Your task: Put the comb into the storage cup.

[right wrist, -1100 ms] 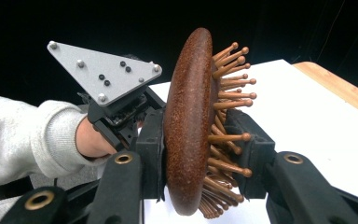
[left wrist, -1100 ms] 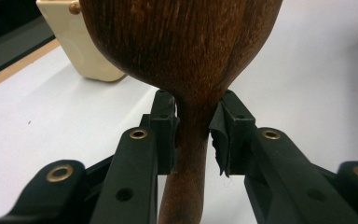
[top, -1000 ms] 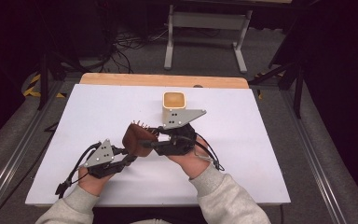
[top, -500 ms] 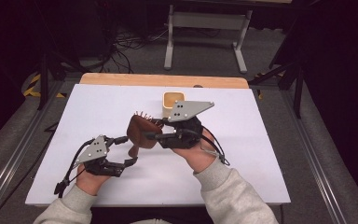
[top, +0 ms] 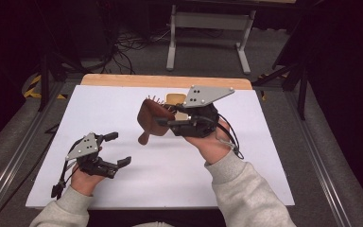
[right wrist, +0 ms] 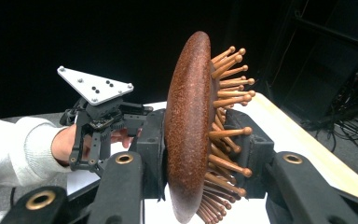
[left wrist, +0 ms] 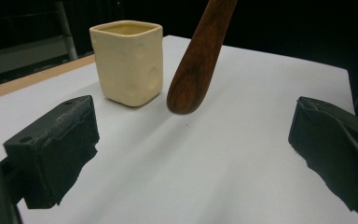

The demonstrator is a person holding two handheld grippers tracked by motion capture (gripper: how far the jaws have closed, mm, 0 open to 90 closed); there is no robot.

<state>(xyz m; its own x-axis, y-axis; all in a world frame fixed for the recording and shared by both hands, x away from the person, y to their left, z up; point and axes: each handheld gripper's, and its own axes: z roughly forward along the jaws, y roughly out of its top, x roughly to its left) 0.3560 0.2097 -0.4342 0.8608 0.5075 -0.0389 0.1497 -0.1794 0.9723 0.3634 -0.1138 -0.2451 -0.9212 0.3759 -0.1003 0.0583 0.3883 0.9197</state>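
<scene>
A brown wooden hairbrush [top: 150, 119] with peg bristles hangs above the middle of the white table [top: 246, 179]. My right gripper [top: 163, 122] is shut on its head, and the handle points down and left. In the right gripper view the brush [right wrist: 186, 126] stands edge-on between the jaws, pegs to the right. My left gripper [top: 119, 149] rests open near the front left, apart from the brush. Its own view shows the handle tip [left wrist: 198, 60] ahead of the wide jaws of the left gripper [left wrist: 193, 154]. A cream cup [top: 175, 99] stands just behind the brush.
The cream cup [left wrist: 128, 63] is square with dimpled sides and stands near the table's wooden far edge [top: 165, 81]. A metal stand [top: 208, 33] and cables lie on the floor beyond. Bare white surface lies to the right and front.
The right gripper has lifted the brush up and toward the cup. The left gripper has drawn back to the left and front, away from the brush handle, with its jaws open.
</scene>
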